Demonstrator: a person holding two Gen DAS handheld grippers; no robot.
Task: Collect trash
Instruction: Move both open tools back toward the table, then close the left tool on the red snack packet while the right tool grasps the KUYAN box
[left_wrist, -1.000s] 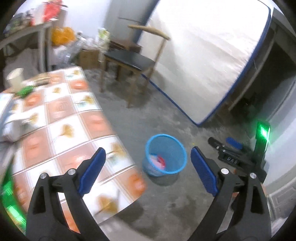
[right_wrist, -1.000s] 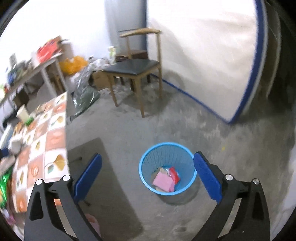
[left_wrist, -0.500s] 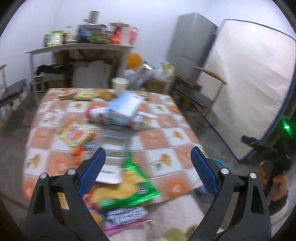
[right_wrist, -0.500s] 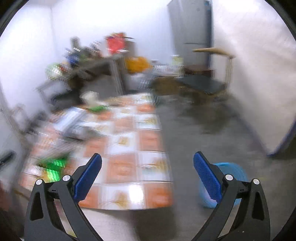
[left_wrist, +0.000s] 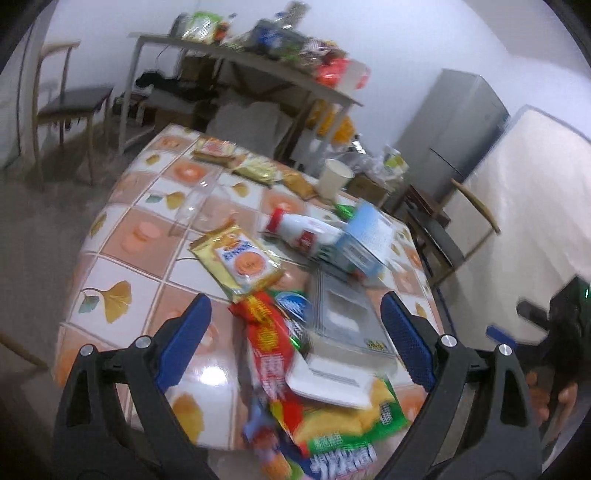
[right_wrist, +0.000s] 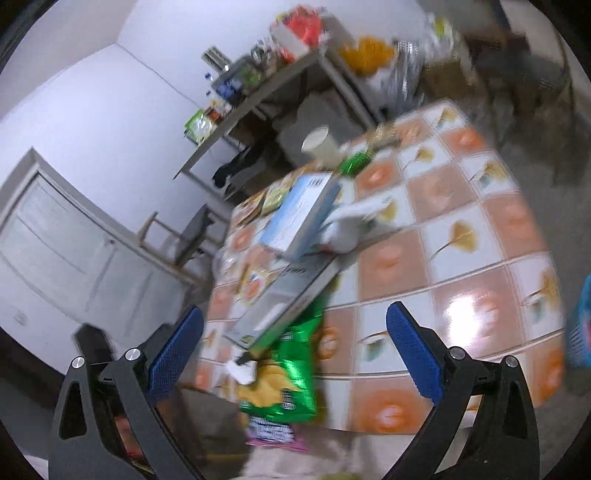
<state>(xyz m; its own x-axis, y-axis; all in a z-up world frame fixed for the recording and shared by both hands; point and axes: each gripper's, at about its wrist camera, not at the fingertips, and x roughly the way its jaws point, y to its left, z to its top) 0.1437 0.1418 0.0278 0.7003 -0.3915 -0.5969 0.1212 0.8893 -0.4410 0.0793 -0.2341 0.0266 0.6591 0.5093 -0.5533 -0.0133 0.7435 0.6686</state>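
My left gripper (left_wrist: 295, 336) stands with its blue pads spread wide and nothing between them, and my right gripper (right_wrist: 295, 345) is just as wide apart and just as empty. Directly ahead of the left one, at twelve o'clock, the red wrapper (left_wrist: 267, 341) and a white tray (left_wrist: 332, 380) lie heaped on the green snack bag (left_wrist: 343, 424); further out, toward one o'clock, sit the blue box (left_wrist: 365, 240) and the milk bottle (left_wrist: 303, 232), with a yellow biscuit pack (left_wrist: 240, 260) at eleven. All of it rests on the tiled table (left_wrist: 122, 236) (blurred, so smaller scraps I cannot make out). The blue bin (right_wrist: 581, 325) shows only as a sliver at three o'clock in the right view. I judge the collecting far from done: most of the litter waits on the table. A second ago both claws pointed down at the bin on the floor; now both face the table.
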